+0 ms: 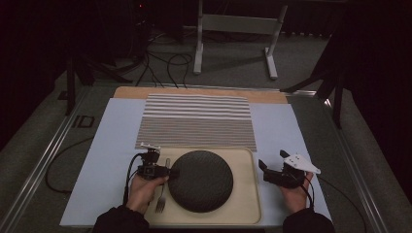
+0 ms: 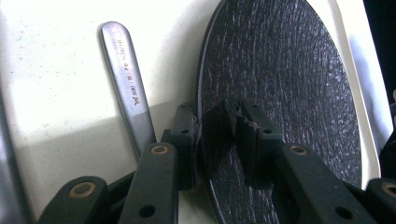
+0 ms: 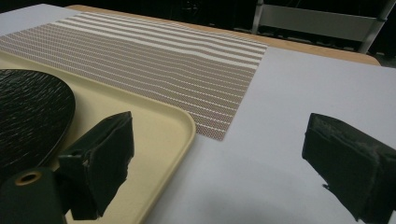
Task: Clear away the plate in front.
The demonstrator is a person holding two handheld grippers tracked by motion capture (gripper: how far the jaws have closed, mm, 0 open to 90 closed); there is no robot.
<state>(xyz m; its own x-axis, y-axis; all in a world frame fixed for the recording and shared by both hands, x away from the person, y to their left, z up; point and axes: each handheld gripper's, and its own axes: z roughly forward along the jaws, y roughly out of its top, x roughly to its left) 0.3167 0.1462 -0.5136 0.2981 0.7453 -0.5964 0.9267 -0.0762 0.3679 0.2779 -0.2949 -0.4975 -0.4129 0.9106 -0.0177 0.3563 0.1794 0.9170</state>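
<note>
Left gripper (image 2: pixel 229 128) jaws clamp black plate (image 2: pixel 280 79) rim beside fork (image 2: pixel 128 88).

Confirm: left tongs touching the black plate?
Touching. The left gripper view shows the left tongs clamped across the rim of the black plate.

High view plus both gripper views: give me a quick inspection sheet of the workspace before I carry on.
Surface: pale blue sheet over a wooden table; striped mat at the far side.
Job's things: black plate on the cream tray.
Clutter: fork on the tray, left of the plate, tines toward the person.
Grippers: left gripper closed on the plate's left rim, one jaw above and one below; right gripper open, holding nothing, to the right of the tray.
Cables: one trailing from each gripper; more loose on the floor beyond the table.
Surroundings: dark room, white frame on the floor behind the table.
</note>
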